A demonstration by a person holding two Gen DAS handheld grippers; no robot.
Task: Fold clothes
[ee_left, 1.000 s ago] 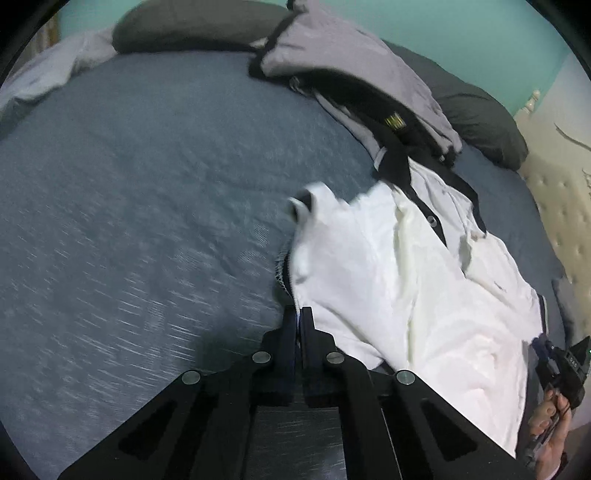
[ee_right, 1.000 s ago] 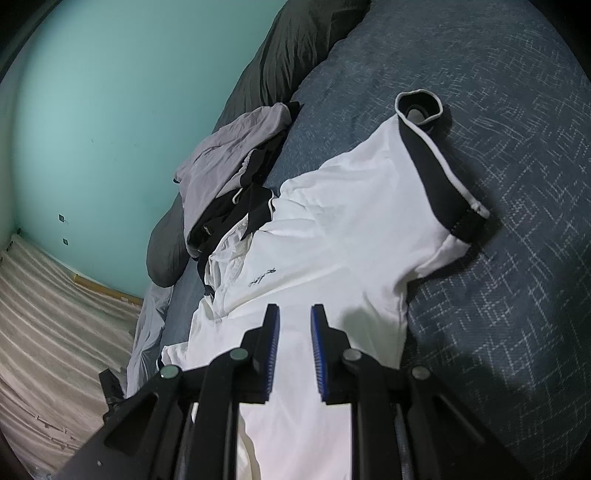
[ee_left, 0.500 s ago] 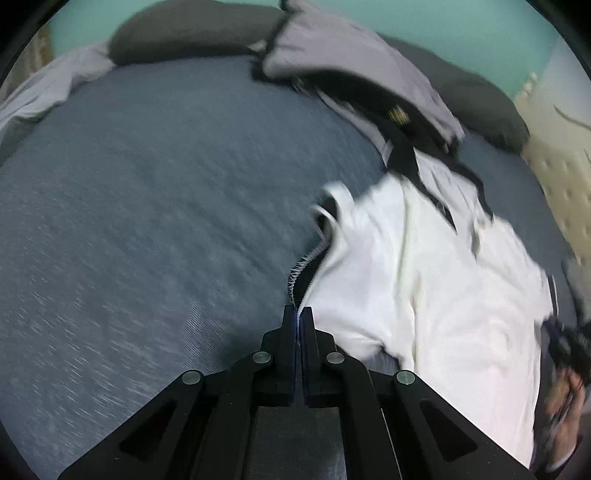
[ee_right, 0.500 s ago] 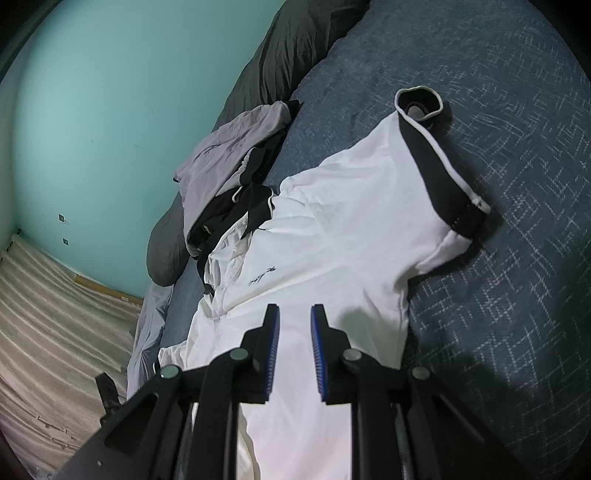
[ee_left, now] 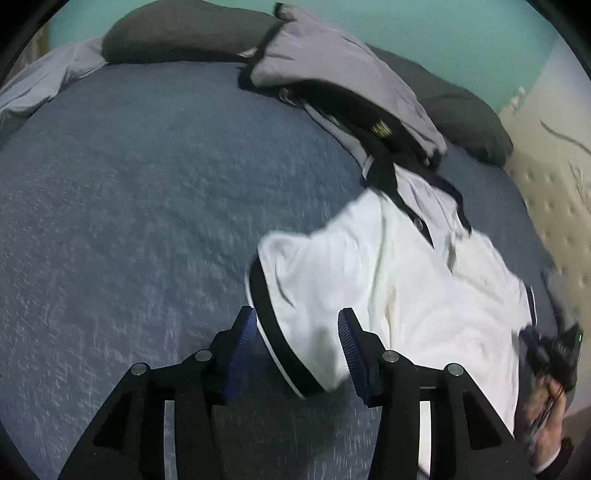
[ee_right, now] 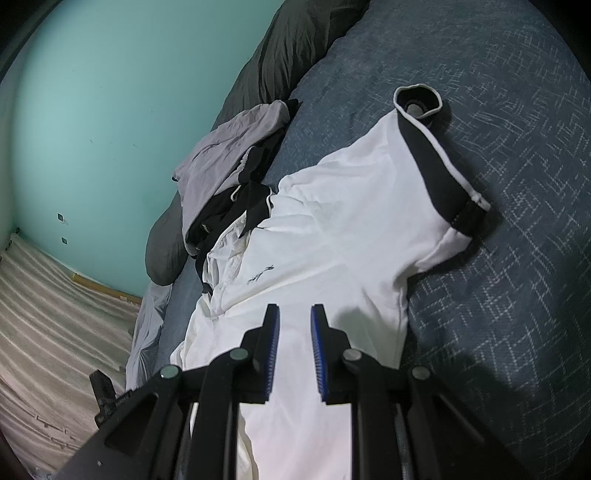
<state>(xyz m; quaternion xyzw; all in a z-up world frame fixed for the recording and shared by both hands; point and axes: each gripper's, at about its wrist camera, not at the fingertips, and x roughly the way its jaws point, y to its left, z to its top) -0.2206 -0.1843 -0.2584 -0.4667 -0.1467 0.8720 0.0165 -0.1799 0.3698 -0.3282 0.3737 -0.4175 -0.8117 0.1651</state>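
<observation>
A white polo shirt (ee_left: 388,295) with a black collar and black cuffs lies spread on the blue bedspread (ee_left: 129,221). My left gripper (ee_left: 295,332) is opening. One sleeve's black cuff (ee_left: 273,332) lies loose between its blue pads, which do not press on it. In the right wrist view my right gripper (ee_right: 294,332) hovers over the lower part of the shirt (ee_right: 332,240). Its fingers stand a little apart with nothing between them. A sleeve (ee_right: 439,173) stretches out to the upper right. My right gripper (ee_left: 554,354) and the hand holding it also show past the shirt.
A heap of grey and black clothes (ee_left: 332,74) lies beyond the shirt's collar, against dark pillows (ee_left: 177,33) and a teal wall (ee_right: 92,110). A beige tufted surface (ee_left: 546,184) borders the bed on one side. Bare bedspread stretches left of the sleeve.
The left gripper was shut on the sleeve's edge and its jaws now stand apart, with the sleeve dropped flat between them. The right gripper and the rest of the shirt have not moved.
</observation>
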